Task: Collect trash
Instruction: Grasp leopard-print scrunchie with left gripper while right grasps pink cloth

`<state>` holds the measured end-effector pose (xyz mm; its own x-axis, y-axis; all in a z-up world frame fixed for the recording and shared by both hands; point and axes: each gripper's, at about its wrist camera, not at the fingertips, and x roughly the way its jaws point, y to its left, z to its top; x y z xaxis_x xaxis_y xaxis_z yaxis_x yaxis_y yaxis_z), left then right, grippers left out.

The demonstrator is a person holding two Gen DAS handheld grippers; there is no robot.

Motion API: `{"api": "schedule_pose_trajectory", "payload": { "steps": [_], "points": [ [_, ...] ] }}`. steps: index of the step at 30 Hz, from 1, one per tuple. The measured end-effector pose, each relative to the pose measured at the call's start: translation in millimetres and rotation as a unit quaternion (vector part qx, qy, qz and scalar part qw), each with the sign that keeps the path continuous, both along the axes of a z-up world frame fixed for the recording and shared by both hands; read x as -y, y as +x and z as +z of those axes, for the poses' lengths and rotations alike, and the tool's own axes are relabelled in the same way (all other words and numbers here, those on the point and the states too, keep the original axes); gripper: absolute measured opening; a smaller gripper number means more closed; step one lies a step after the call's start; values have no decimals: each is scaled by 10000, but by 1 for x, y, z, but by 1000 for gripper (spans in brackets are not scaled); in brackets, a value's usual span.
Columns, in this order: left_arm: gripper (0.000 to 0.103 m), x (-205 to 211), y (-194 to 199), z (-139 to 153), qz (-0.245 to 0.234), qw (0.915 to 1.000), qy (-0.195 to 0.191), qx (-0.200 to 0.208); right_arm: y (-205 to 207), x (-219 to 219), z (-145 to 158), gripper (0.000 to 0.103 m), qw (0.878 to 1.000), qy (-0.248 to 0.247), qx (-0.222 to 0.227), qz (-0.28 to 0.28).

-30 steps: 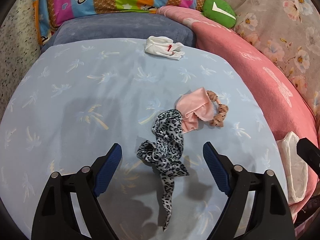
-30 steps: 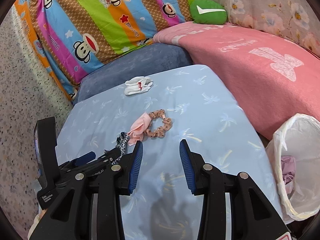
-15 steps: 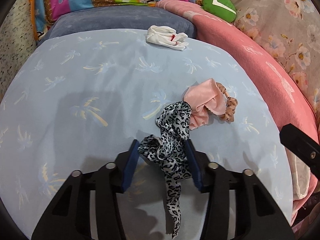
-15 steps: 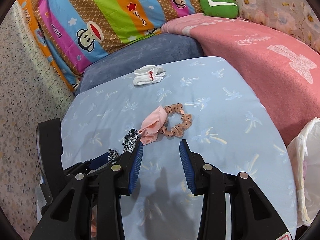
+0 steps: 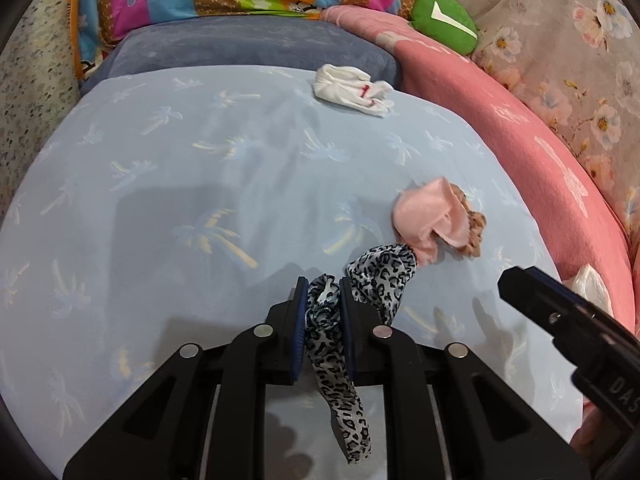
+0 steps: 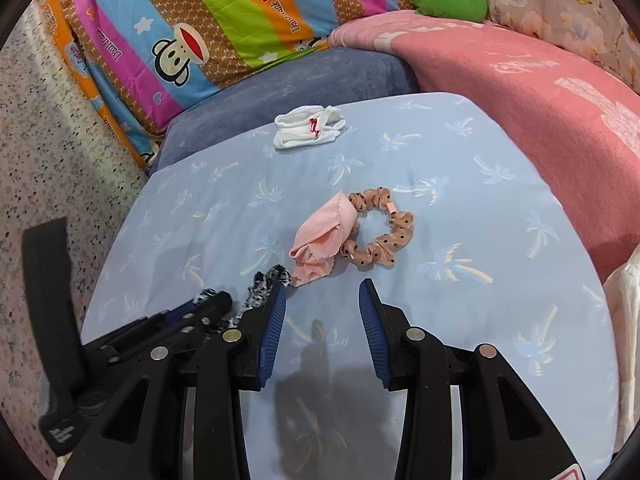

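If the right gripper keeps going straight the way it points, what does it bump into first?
Probably the blue sheet just ahead of the right gripper. Nothing lies between its open fingers; the pink cloth and scrunchie sit a little farther on, though depth is hard to judge.

Bare sheet point(image 6: 460, 320) before right gripper point(image 6: 322, 294)

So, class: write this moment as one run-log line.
left tool: closing on leopard-print cloth | right tool: open, nothing between its jaws | pink cloth, scrunchie, white sock: lying on bed
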<state>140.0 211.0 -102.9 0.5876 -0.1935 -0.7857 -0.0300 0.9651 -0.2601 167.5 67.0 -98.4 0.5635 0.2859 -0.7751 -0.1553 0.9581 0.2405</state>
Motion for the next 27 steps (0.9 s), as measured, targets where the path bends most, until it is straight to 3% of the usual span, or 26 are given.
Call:
{"api": "schedule_pose_trajectory", "payload": {
  "steps": [9, 22, 24, 27],
  "points": [
    [15, -31, 16, 2, 356, 9994, 26, 27, 31, -19, -20, 38, 9997, 97, -207, 32],
    [15, -36, 36, -5, 392, 9992, -49, -68, 66, -30, -45, 38, 9995, -43, -301, -74],
    [15, -36, 38, -8, 376, 9992, -53, -104, 66, -33, -45, 33, 9995, -185, -243, -60],
    [15, -34, 38, -9, 363, 9993, -58, -107, 65, -34, -47, 14, 9993, -329, -182, -65]
  ]
}}
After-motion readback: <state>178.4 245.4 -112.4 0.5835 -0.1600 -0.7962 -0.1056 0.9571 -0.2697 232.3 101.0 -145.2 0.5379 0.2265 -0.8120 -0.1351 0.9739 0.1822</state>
